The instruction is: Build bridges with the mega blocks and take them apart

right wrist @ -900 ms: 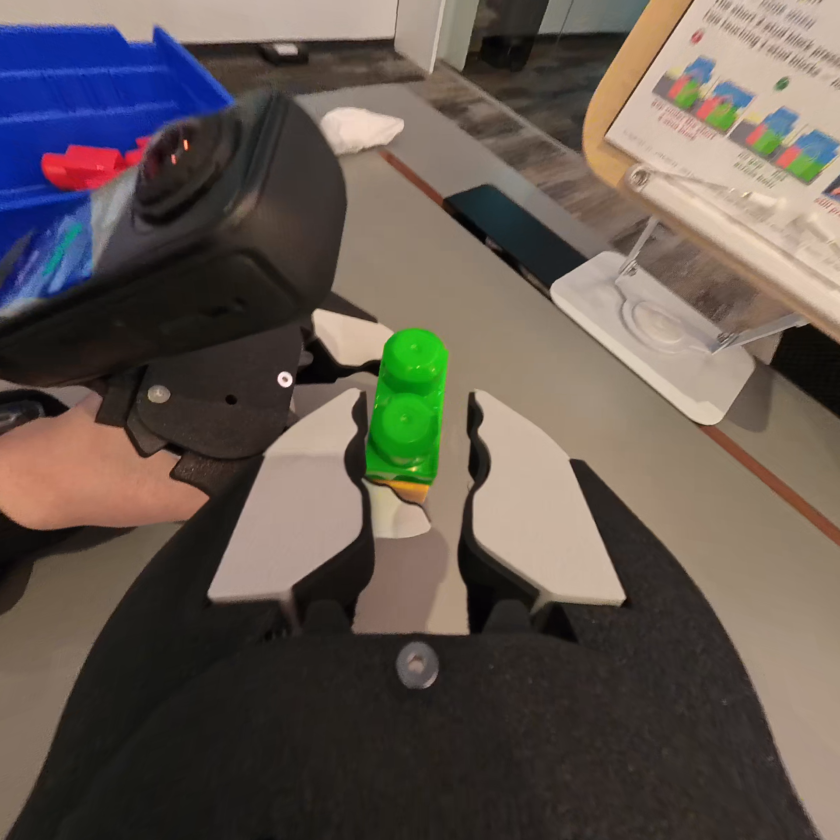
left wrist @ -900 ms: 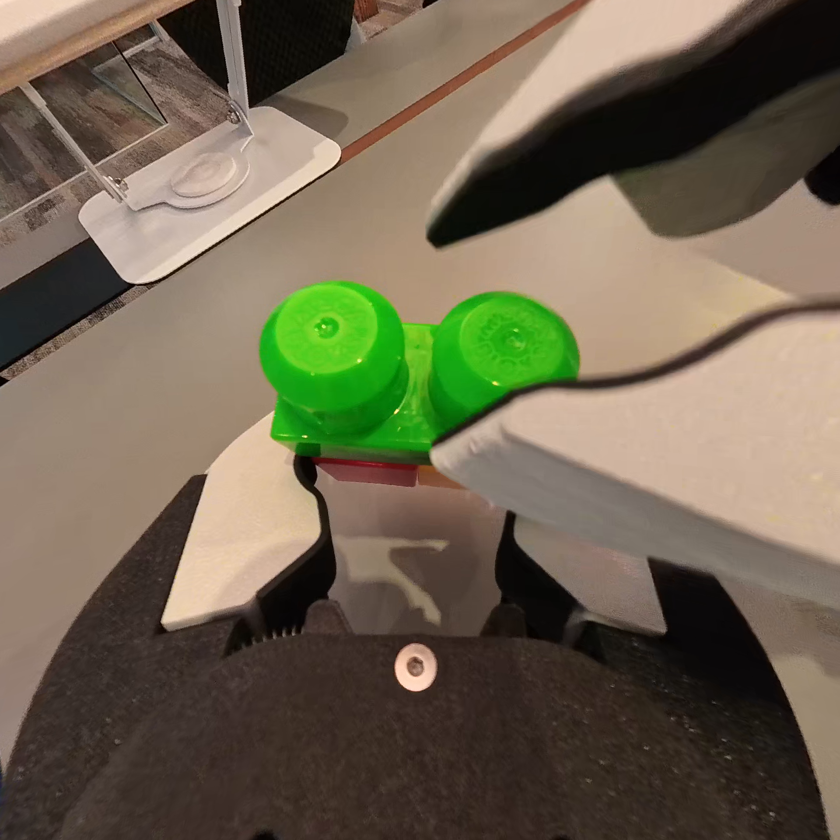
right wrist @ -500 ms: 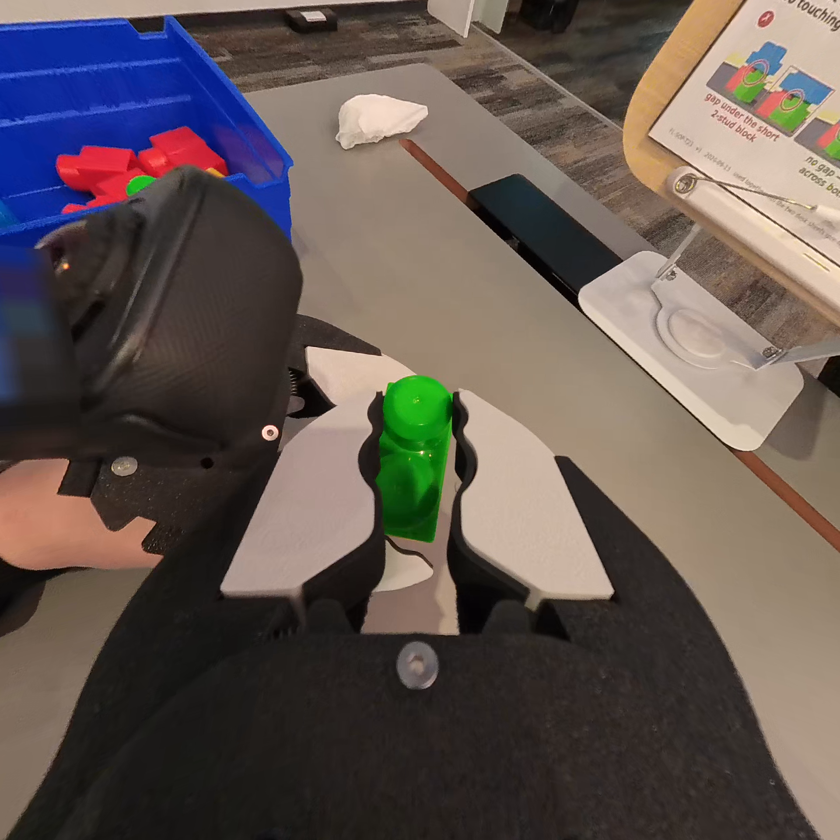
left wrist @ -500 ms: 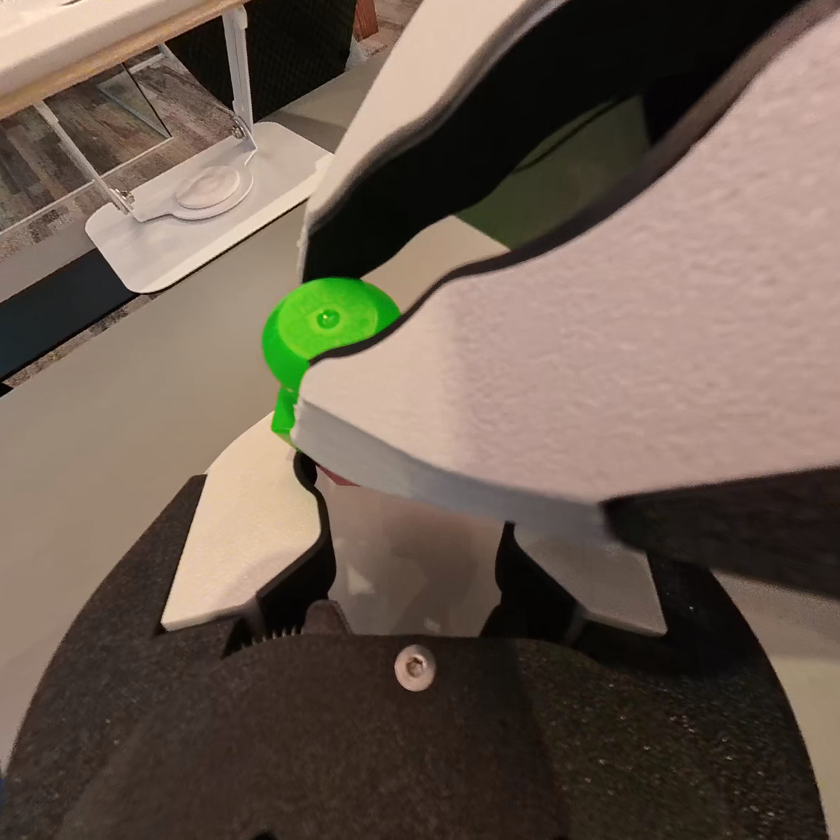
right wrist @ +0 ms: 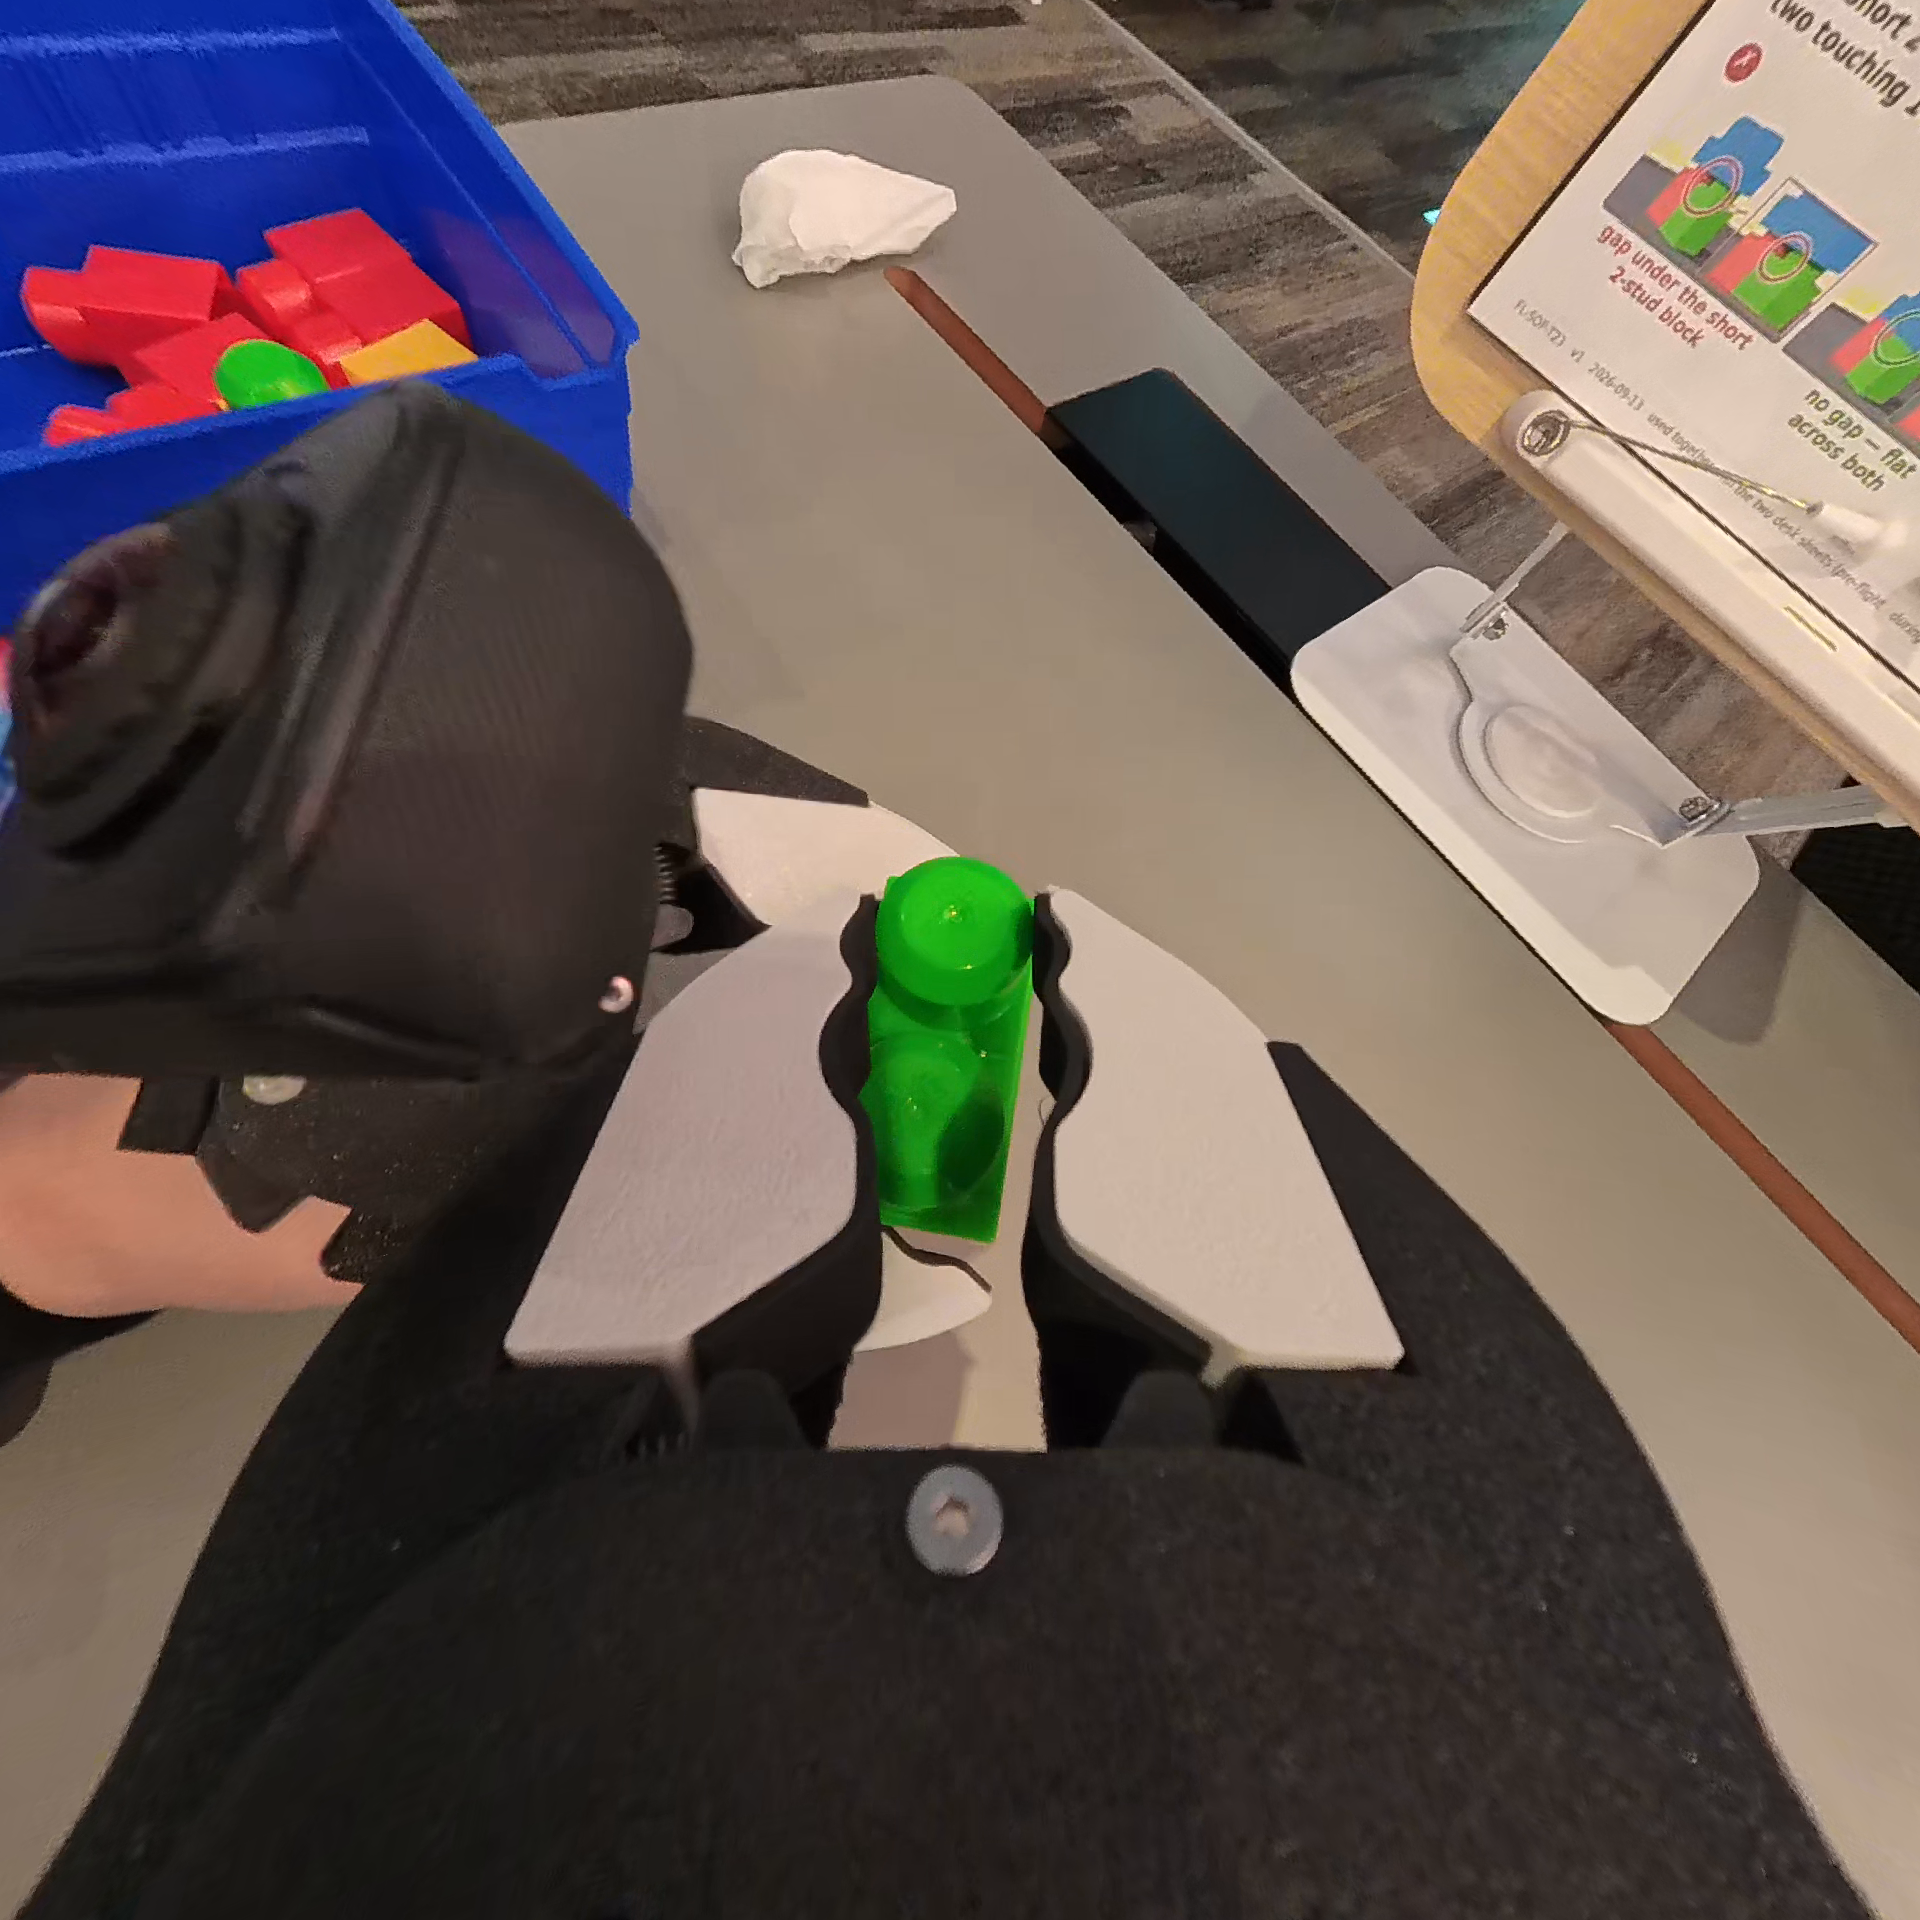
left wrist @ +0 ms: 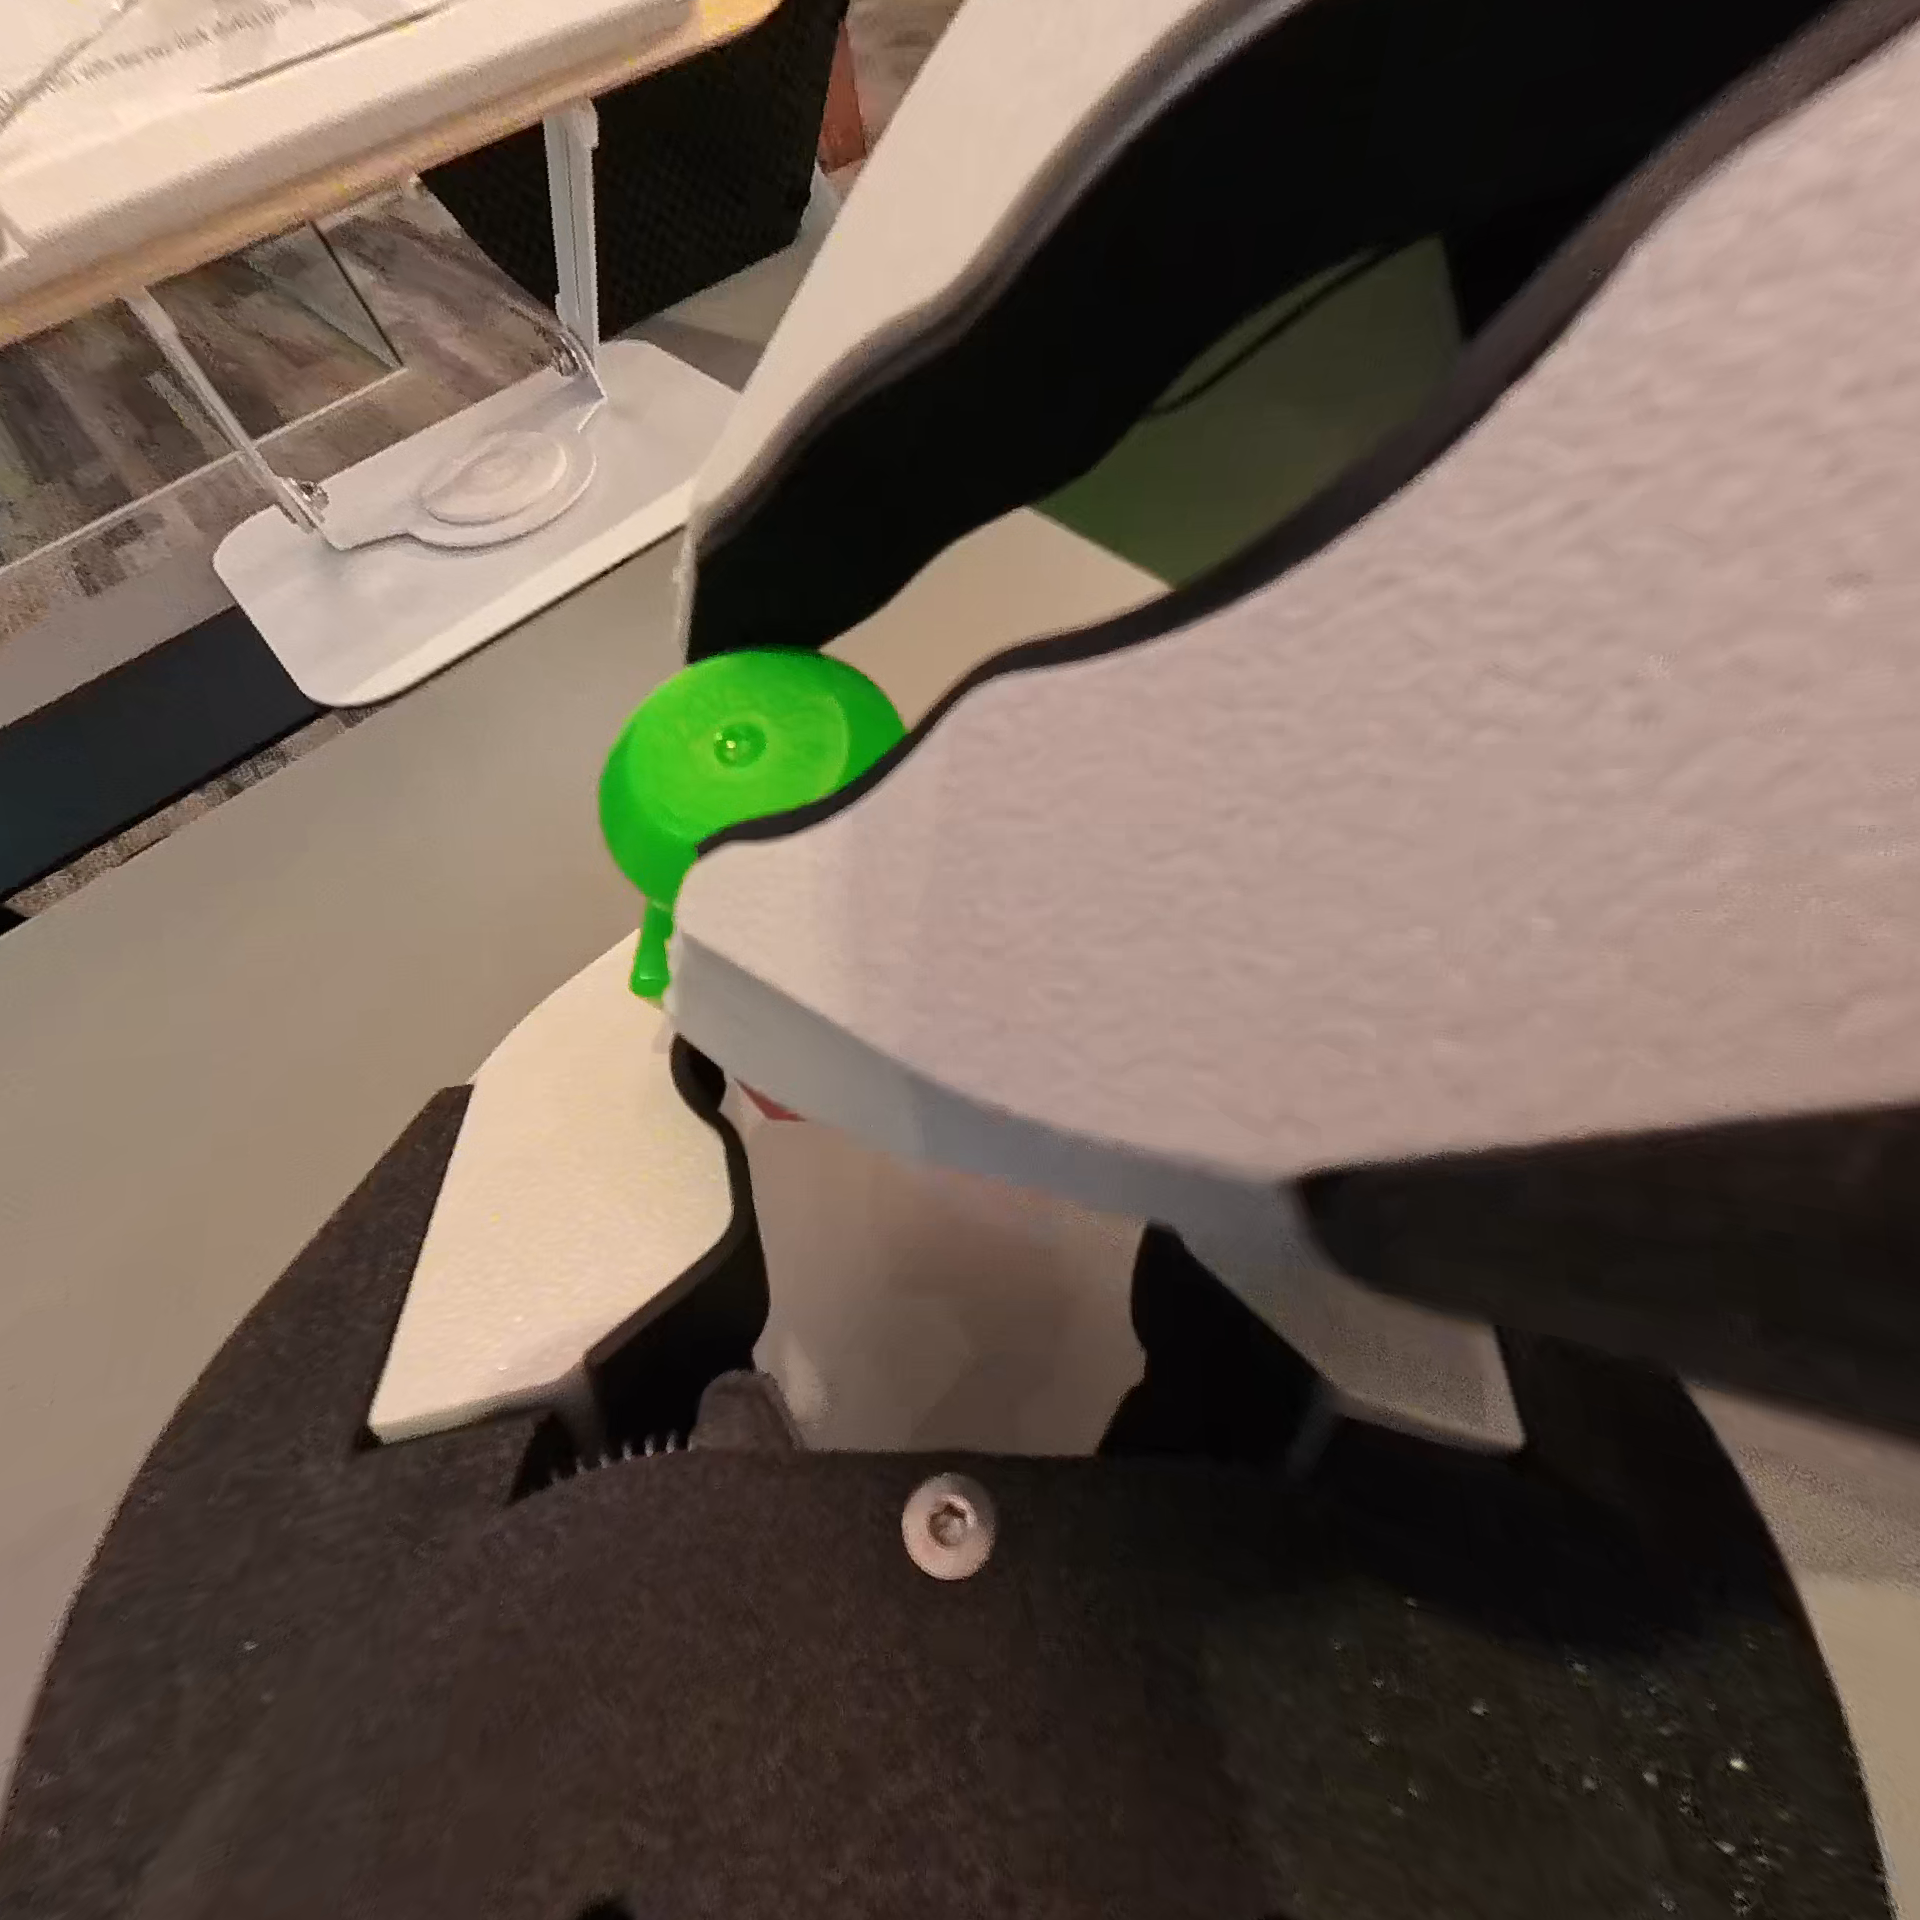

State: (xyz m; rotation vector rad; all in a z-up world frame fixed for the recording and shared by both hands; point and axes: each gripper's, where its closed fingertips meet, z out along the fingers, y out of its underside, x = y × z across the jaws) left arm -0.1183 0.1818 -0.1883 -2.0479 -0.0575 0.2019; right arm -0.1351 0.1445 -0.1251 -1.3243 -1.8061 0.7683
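At frame centre, the right gripper [right wrist: 951, 1049] pinches the green block [right wrist: 948, 1049] above the table [right wrist: 935, 582]. The left gripper [left wrist: 914, 1101] looks clamped on red beneath, mostly hidden. Disassembly seems underway; blocks lie in the blue bin [right wrist: 540, 343].

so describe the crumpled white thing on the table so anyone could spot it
Start at the blue bin of blocks on the grey table's far left. Just right of it, on bare tabletop, lies a crumpled white tissue. It is the only soft, shapeless white thing; the white stand base is flat.

block [right wrist: 948, 1049] between right tool [right wrist: 951, 1070] fingers; bin [right wrist: 540, 343] behind-left.
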